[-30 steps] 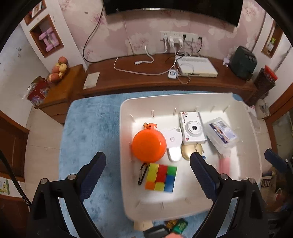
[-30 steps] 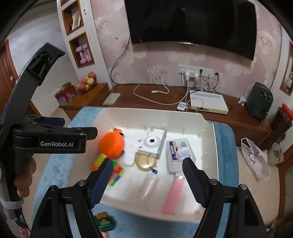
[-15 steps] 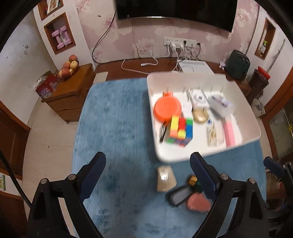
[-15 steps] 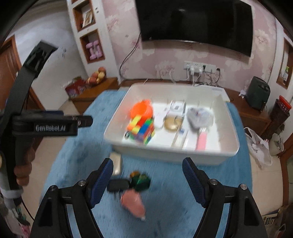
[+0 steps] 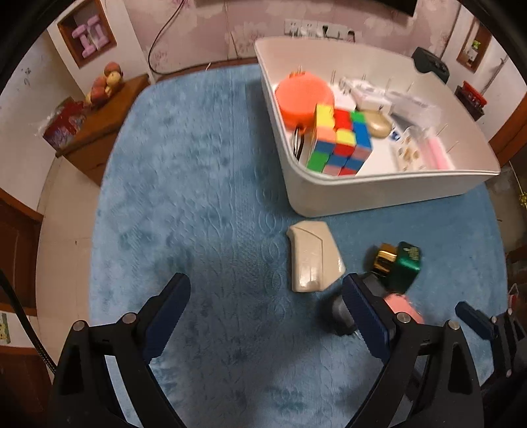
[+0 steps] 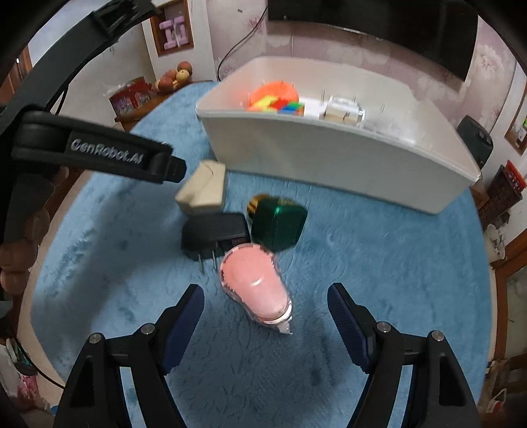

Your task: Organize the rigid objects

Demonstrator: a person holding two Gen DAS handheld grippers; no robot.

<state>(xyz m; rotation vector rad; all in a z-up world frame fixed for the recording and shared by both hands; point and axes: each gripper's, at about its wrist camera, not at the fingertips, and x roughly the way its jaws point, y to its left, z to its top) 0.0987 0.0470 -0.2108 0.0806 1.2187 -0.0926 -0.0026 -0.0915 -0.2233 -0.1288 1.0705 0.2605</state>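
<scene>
A white bin (image 5: 378, 194) (image 6: 329, 164) on the blue mat holds an orange round case (image 5: 304, 97), a colour cube (image 5: 339, 141), a white camera, a gold mouse and clear boxes. On the mat in front of it lie a beige block (image 5: 313, 260) (image 6: 204, 191), a black plug adapter (image 6: 214, 235), a green and gold bottle (image 5: 398, 263) (image 6: 278, 224) and a pink pouch (image 6: 257, 289). My left gripper (image 5: 266, 312) is open, just short of the beige block. My right gripper (image 6: 266, 312) is open, around the pink pouch's near end.
The blue mat (image 5: 197, 197) covers a round table. A wooden side cabinet with fruit (image 5: 105, 82) stands at the left. A wall with sockets and a TV (image 6: 378, 29) lies behind the bin. My left gripper's body (image 6: 92, 148) crosses the right wrist view at left.
Both grippers have pulled back from above the bin and dropped low over the mat. The loose objects in front of the bin are now close ahead. Both stay open.
</scene>
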